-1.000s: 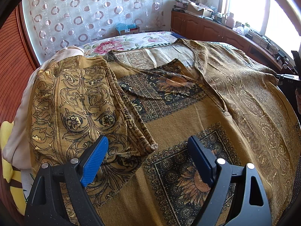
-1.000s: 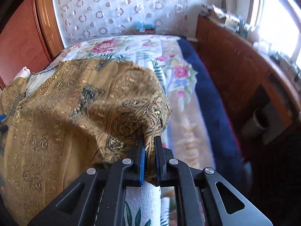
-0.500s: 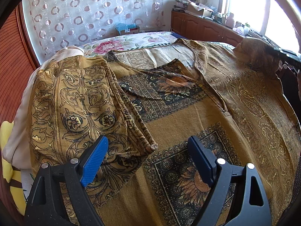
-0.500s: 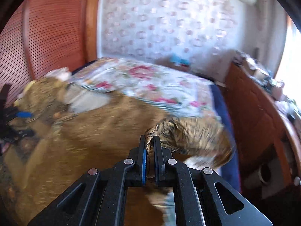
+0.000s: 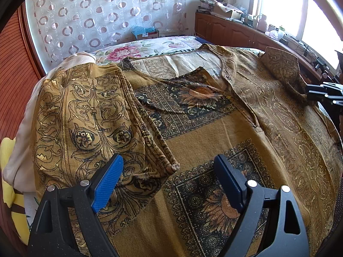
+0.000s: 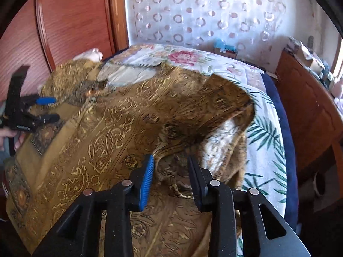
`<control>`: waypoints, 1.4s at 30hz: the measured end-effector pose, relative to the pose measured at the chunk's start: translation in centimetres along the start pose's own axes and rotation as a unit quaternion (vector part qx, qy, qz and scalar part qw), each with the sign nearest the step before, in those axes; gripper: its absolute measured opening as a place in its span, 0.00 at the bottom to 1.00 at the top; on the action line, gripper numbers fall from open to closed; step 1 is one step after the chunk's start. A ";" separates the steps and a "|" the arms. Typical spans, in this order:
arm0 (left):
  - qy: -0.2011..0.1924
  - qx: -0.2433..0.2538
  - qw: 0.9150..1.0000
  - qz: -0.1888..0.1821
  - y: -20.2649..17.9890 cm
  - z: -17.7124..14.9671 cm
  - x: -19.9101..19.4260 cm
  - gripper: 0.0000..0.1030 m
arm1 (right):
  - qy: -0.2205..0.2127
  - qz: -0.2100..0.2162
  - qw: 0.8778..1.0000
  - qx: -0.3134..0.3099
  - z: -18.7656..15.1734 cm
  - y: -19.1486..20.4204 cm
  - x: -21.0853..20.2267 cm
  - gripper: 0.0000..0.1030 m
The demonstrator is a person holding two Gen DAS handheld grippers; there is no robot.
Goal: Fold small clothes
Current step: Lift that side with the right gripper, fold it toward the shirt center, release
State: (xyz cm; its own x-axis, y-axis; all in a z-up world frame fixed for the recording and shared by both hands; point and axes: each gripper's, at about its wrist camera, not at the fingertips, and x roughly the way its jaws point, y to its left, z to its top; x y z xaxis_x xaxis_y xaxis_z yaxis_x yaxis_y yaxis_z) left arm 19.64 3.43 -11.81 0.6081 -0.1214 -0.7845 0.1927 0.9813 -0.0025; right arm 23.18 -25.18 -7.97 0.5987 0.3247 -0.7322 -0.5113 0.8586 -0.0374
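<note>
A mustard-gold patterned top [image 5: 203, 128] lies spread on the bed, its left sleeve [image 5: 90, 124] folded in over the body. My left gripper [image 5: 168, 165] hovers open above the lower body, touching nothing. The right sleeve [image 6: 193, 115] is folded inward across the garment. My right gripper [image 6: 171, 165] has its jaws opening, with the sleeve's cuff [image 6: 171, 177] lying loose between the blue pads [image 6: 148, 171], which do not press it. In the left wrist view the right gripper [image 5: 310, 94] shows at the right edge beside the folded sleeve [image 5: 283, 70]. The left gripper [image 6: 46, 109] appears far left in the right wrist view.
The bed's floral sheet [image 6: 263, 141] shows past the garment, with a navy blanket edge [image 6: 285, 128]. A wooden cabinet [image 5: 231, 32] with clutter runs along the right. A red-brown wardrobe [image 6: 70, 21] and curtain [image 5: 96, 10] stand behind. A yellow cushion [image 5: 10, 171] lies at left.
The right gripper carried the right sleeve leftward over the garment's body, then its jaws parted and let the cuff go. The left gripper has stayed still and open.
</note>
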 end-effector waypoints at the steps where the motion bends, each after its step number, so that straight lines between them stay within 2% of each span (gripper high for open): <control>1: 0.000 0.000 1.000 0.000 0.0 0.0 0.0 0.84 | -0.007 0.001 1.000 0.008 0.1 -0.5 -0.5 0.33; 5: 0.000 0.000 1.000 0.000 0.0 0.0 0.0 0.84 | -0.034 0.000 0.999 0.031 0.3 -2.4 -2.3 0.36; 7: 0.000 0.000 1.000 0.000 0.0 0.0 0.0 0.84 | -0.044 -0.004 0.998 0.046 0.5 -3.2 -2.6 0.45; 9: 0.000 0.000 1.000 0.000 0.0 0.0 0.0 0.84 | -0.049 -0.014 0.997 0.058 0.7 -3.8 -2.9 0.48; 14: 0.000 0.000 1.000 0.000 0.0 0.0 0.0 0.84 | -0.031 -0.049 0.995 0.086 1.9 -6.3 -0.4 0.49; 20: 0.000 0.000 1.000 0.000 0.0 0.0 0.0 0.84 | -0.010 0.009 0.991 0.133 3.8 -7.7 2.6 0.49; 21: 0.000 0.000 1.000 0.000 0.0 0.0 0.0 0.84 | -0.010 0.024 0.991 0.133 4.2 -7.5 2.8 0.47; 22: 0.000 0.000 1.000 0.000 0.0 0.0 0.0 0.84 | -0.014 0.041 0.991 0.127 4.7 -7.2 3.0 0.27; 23: 0.000 0.000 1.000 0.000 0.0 0.0 0.0 0.84 | -0.016 0.054 0.991 0.118 5.3 -6.5 3.0 0.15; 24: 0.000 0.000 1.000 0.000 0.0 0.0 0.0 0.84 | -0.015 0.061 0.992 0.106 6.0 -5.4 2.9 0.09; 30: 0.000 0.000 1.000 0.000 0.0 0.0 0.0 0.84 | -0.031 0.080 0.994 0.061 9.6 0.2 2.1 0.08; 32: 0.000 0.000 1.000 0.000 0.0 0.0 0.0 0.84 | -0.037 0.084 0.995 0.048 10.3 1.8 1.7 0.24; 33: 0.000 0.000 1.000 0.000 0.0 0.0 0.0 0.84 | -0.038 0.071 0.996 0.038 10.4 2.5 1.6 0.41; 34: 0.000 0.000 1.000 0.000 0.0 0.0 -0.1 0.84 | -0.040 0.063 0.997 0.032 10.3 2.7 1.5 0.45; 37: 0.000 0.000 1.000 0.000 0.0 0.0 -0.1 0.84 | -0.039 0.050 0.998 0.014 9.2 3.1 1.3 0.45; 42: 0.000 0.000 1.000 0.000 0.0 0.0 -0.1 0.84 | -0.010 -0.001 1.000 0.001 6.9 2.5 2.4 0.45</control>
State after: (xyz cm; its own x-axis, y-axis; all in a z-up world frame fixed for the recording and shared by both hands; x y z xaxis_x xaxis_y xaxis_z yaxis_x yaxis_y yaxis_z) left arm 19.58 3.44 -11.73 0.6079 -0.1214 -0.7847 0.1928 0.9812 -0.0025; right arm 27.60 -19.54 -5.08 0.6127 0.3306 -0.7178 -0.5083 0.8603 -0.0376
